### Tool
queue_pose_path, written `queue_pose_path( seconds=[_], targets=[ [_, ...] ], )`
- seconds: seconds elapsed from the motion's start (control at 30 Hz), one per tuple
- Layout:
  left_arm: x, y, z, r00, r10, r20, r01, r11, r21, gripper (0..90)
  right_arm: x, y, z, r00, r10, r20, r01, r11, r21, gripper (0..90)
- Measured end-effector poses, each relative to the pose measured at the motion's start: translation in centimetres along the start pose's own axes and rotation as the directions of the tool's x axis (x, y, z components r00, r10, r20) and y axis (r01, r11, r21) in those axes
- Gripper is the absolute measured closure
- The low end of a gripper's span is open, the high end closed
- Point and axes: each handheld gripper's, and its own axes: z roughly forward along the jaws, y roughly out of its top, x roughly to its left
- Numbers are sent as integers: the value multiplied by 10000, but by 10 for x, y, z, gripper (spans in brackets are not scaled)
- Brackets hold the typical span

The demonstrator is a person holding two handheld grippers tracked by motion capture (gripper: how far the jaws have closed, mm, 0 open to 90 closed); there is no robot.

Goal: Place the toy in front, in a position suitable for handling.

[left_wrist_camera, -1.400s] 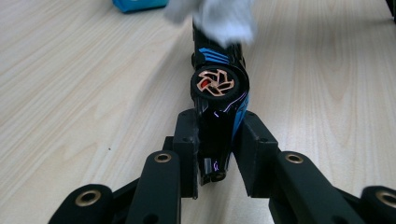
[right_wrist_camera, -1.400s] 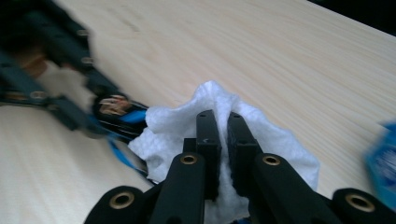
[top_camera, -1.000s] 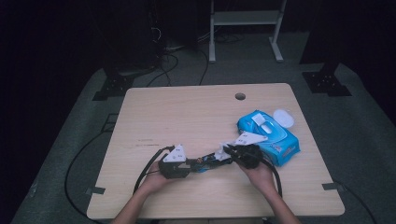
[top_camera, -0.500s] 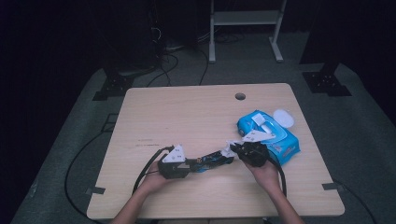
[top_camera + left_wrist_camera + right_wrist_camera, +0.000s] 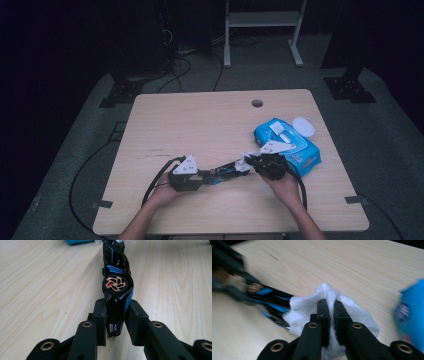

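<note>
Dark floor and black stands surround a pale wood-grain table (image 5: 200,120), whose far edge has a small round hole (image 5: 257,103); beyond the lit top little can be made out.

Near the front edge, left of centre, the left gripper (image 5: 200,176) has its jaws clamped on one end of a toy car (image 5: 225,170). In the left gripper view the toy car (image 5: 116,285) is glossy black plastic with blue stripes and a copper-spoked wheel with a red hub; it is held on its side, wheel facing the camera, and its far end is cut off at the top of the frame. Its long axis runs away from the left gripper toward the right gripper, roughly along the front edge and angling slightly toward the far right corner.

The right gripper (image 5: 248,163) has its jaws pinched tight on a white wipe (image 5: 329,307), soft, fibrous and crumpled, pressed against the car's other end and hiding it. That view is blurred, so the car's details there are unclear.

Toward the right edge lies a blue wipes pack (image 5: 285,142), shiny film with its white lid flipped open, partly covered by the right gripper's grey plate.
</note>
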Motion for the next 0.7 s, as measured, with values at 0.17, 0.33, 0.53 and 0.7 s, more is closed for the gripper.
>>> queue_pose_path(
  seconds=[0.17, 0.33, 0.53, 0.7],
  targets=[
    [0, 0, 0, 10000, 24, -34, -24, 10000, 25, 714, -3, -2, 1, 9996, -183, 228, 174, 9990, 410, 852],
    [0, 0, 0, 10000, -8, -13, 8, 10000, 6, 714, -8, -3, -4, 10000, 34, 21, -35, 9996, 270, 852],
    [1, -1, -1, 10000, 52, -19, -52, 10000, 30, 713, -5, -4, -1, 9999, -73, -115, 77, 9994, 346, 851],
    [2, -1, 0, 10000, 63, -10, -63, 10000, -23, 713, -9, -12, -4, 9999, 8, 170, -20, 9975, 706, 851]
  ],
)
